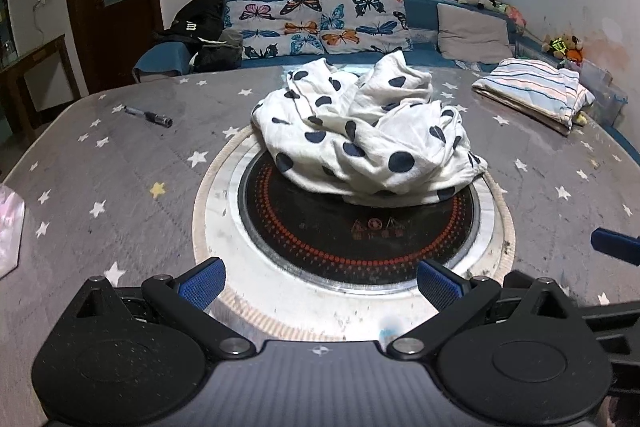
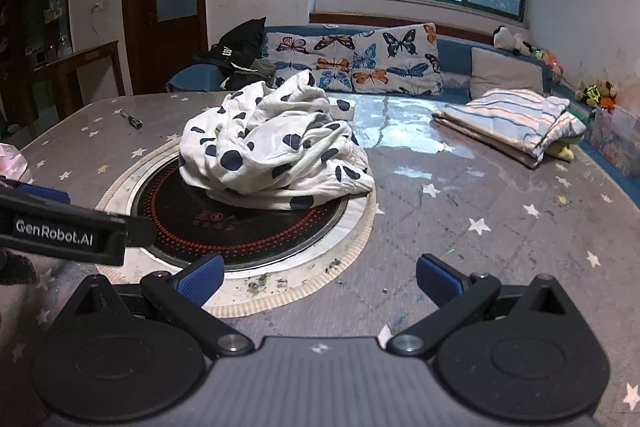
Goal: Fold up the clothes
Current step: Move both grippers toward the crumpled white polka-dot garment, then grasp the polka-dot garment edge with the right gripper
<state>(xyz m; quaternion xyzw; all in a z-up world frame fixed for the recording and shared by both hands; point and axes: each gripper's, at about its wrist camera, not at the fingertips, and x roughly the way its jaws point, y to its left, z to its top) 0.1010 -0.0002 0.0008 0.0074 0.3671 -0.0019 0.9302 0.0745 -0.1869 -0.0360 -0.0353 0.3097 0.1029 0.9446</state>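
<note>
A white garment with dark blue dots lies crumpled in a heap on the far half of a round black cooktop set into the table. My left gripper is open, low over the cooktop's near rim, well short of the heap. My right gripper is open too, over the grey star-print table cover, to the right of the cooktop and nearer than the garment. Nothing sits between either pair of fingers. The left gripper's body enters the right wrist view at the left edge.
A folded striped cloth lies at the table's far right. A small dark tool rests far left. A pink item sits at the left edge. Behind the table are a blue sofa, butterfly cushions and dark clothes.
</note>
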